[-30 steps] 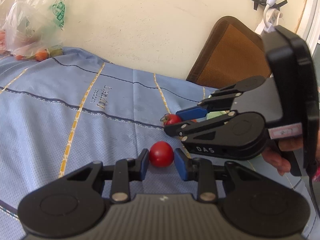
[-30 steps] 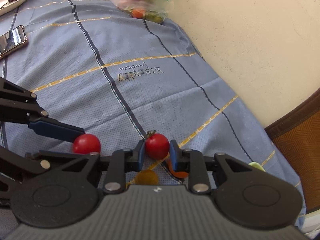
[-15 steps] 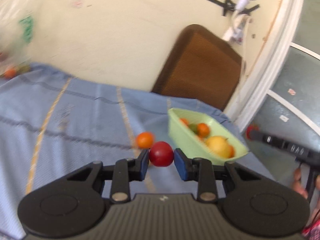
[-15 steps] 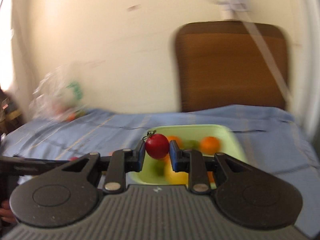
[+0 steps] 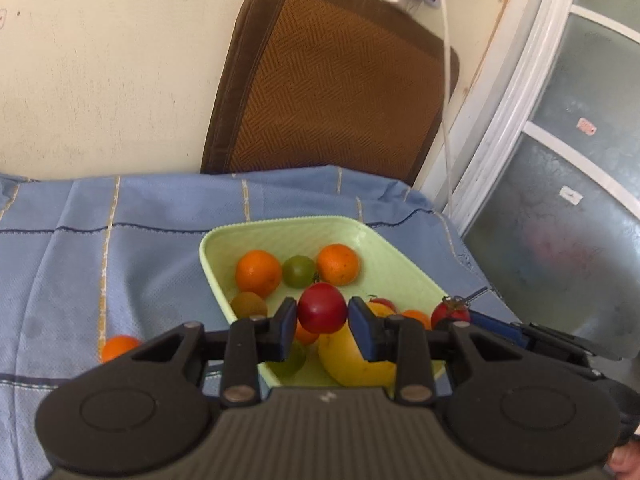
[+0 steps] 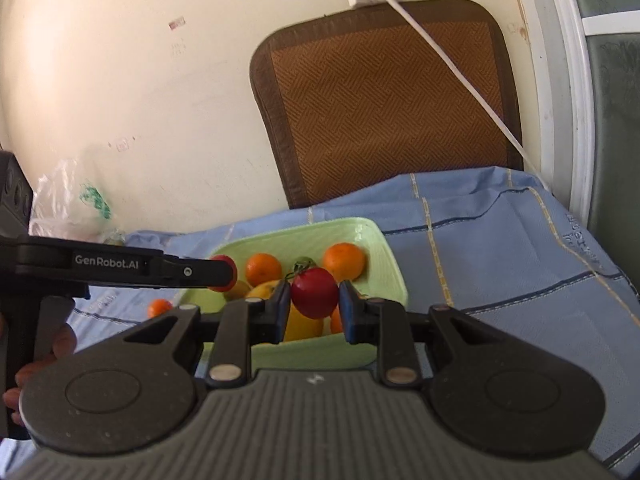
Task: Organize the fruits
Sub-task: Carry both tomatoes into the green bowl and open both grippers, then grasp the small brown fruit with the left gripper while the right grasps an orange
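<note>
My left gripper is shut on a red tomato and holds it over the near side of a light green tray. My right gripper is shut on a second red tomato with a green stem, above the same tray. The tray holds oranges, a green fruit and a yellow fruit. The right gripper with its tomato shows at the tray's right side in the left wrist view. The left gripper's tomato shows at the left in the right wrist view.
The tray stands on a blue cloth with yellow and dark stripes. One small orange lies on the cloth left of the tray. A brown woven chair back leans on the wall behind. A plastic bag lies far left.
Both grippers lifted their tomatoes off the cloth and swung right to the green tray. They now hover over it, each still shut on its tomato.
</note>
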The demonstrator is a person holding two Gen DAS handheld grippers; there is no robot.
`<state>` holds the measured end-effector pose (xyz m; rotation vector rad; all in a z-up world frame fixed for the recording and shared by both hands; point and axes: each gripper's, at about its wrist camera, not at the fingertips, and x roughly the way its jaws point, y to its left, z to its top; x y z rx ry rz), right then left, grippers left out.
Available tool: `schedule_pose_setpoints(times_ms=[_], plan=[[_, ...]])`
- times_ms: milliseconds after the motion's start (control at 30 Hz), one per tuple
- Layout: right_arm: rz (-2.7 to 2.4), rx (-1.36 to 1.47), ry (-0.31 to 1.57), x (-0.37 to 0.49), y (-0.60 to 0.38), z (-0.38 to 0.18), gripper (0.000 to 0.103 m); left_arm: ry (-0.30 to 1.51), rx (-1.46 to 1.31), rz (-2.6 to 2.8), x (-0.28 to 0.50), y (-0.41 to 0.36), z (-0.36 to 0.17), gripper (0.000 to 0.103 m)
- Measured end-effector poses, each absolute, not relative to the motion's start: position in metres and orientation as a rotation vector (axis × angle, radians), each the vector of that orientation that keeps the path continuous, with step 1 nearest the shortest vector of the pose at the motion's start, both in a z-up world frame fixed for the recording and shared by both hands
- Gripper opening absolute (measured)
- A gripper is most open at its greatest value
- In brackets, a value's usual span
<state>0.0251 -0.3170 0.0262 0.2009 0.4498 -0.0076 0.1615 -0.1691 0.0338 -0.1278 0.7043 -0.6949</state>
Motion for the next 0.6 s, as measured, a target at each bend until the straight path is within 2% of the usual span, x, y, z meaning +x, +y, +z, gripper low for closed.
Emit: schedule_pose_setpoints(times_ms=[67,100,133,200,467,600], plan=[[-0.021,0.182,0.453,0.025,-0.315,0.024,0.031,0.709,-0.115,-0.685,0.161,-0.169,0.032,0.036],[-0.024,0.183,0.450,0.024,-0.317,0.023,0.035,0.704,-0.113,-0.684,0.159,-0.169,0.032,0.043],[-0.024,0.188,0.444,0.023,-0.317,0.023,0.038,0.698,-0.112,-0.683,0.157,-0.168,0.033,0.046],[-0.029,0.197,0.427,0.019,-0.317,0.026,0.042,0.688,-0.127,-0.694,0.153,-0.161,0.038,0.046],[0.030,0.252,0.340,0.007,-0.310,0.052,0.042,0.601,-0.296,-0.587,0.140,-0.067,0.060,0.046],[0.106,0.230,0.321,0.011,-0.287,0.059,0.042,0.618,-0.228,-0.457,0.137,-0.036,0.048,0.046]])
